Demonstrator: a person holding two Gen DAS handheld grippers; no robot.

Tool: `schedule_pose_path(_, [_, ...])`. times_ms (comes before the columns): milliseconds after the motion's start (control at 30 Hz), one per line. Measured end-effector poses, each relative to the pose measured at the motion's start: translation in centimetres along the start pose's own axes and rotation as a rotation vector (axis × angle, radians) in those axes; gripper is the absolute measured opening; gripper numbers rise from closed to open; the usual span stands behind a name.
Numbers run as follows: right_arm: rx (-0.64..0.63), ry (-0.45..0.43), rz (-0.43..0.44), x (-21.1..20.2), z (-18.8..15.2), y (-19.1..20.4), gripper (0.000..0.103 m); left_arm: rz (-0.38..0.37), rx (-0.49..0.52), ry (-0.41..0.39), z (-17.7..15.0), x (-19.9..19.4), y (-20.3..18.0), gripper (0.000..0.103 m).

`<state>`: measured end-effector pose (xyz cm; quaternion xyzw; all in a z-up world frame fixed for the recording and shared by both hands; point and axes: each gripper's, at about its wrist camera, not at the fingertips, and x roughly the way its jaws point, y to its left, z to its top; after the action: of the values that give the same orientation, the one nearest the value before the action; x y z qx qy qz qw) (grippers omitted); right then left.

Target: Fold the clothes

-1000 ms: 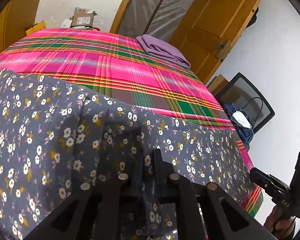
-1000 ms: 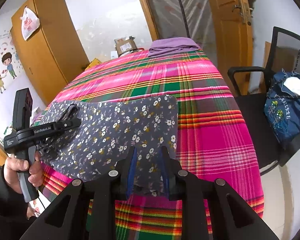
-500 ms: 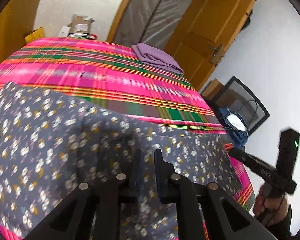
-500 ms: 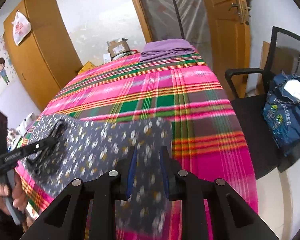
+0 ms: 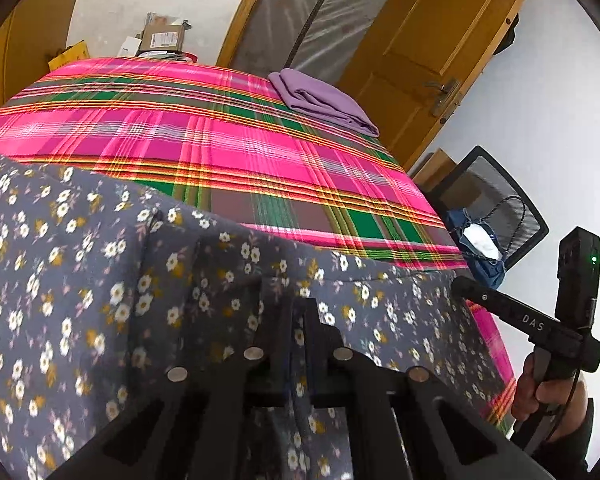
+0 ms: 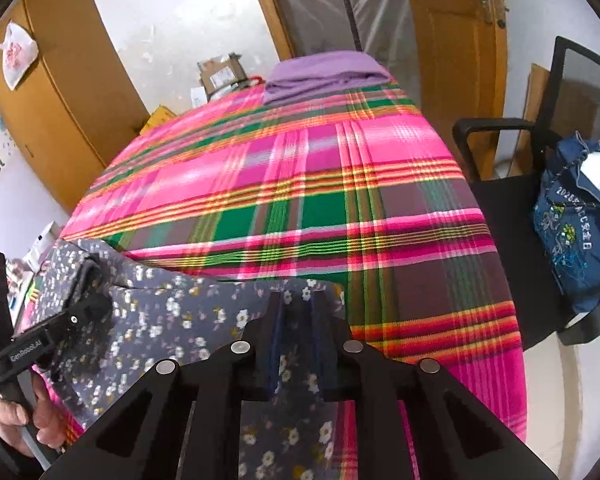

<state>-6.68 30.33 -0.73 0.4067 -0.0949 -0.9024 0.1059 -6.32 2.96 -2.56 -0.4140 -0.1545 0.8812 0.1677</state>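
A grey floral garment (image 5: 100, 280) lies over the near part of a table with a pink plaid cloth (image 5: 220, 140). My left gripper (image 5: 296, 312) is closing, and a fold of the garment is pinched between its fingers. My right gripper (image 6: 296, 304) is closing too, with the garment's (image 6: 172, 312) other end between its fingers and draped over their tips. In the right wrist view the left gripper (image 6: 88, 280) holds the fabric at the left table edge. The left wrist view shows the right gripper (image 5: 464, 286) at the garment's right corner, in a hand.
A folded purple cloth (image 5: 320, 100) sits at the table's far corner. To the right stands a black chair (image 6: 500, 200) with a blue bag (image 6: 572, 232). A wooden wardrobe (image 6: 68, 80) stands left, with a door (image 5: 420, 40) and cardboard boxes (image 5: 164, 36) behind the table.
The garment has been drawn back toward the table's near edge, so more plaid cloth shows. The right gripper has shifted sideways with it. Both pairs of jaws have narrowed on the fabric.
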Motion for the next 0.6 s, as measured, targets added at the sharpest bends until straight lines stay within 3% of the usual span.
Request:
schedule_pose_path(200, [-0.103, -0.048, 0.098, -1.5, -1.0, 4.2, 0.016, -0.031, 0.020, -0.036, -1.3, -2.8, -0.8, 0.006])
schedule_pose_path(433, [-0.146, 0.059, 0.078, 2.8, -0.9, 7.3, 0.016, -0.069, 0.069, 0.006, -3.6, -3.2, -1.6, 0.006])
schedule_pose_path(600, [-0.130, 0.047, 0.096, 3.0, -0.9, 7.3, 0.016, -0.080, 0.040, 0.022, -4.5, -3.2, -0.5, 0.006])
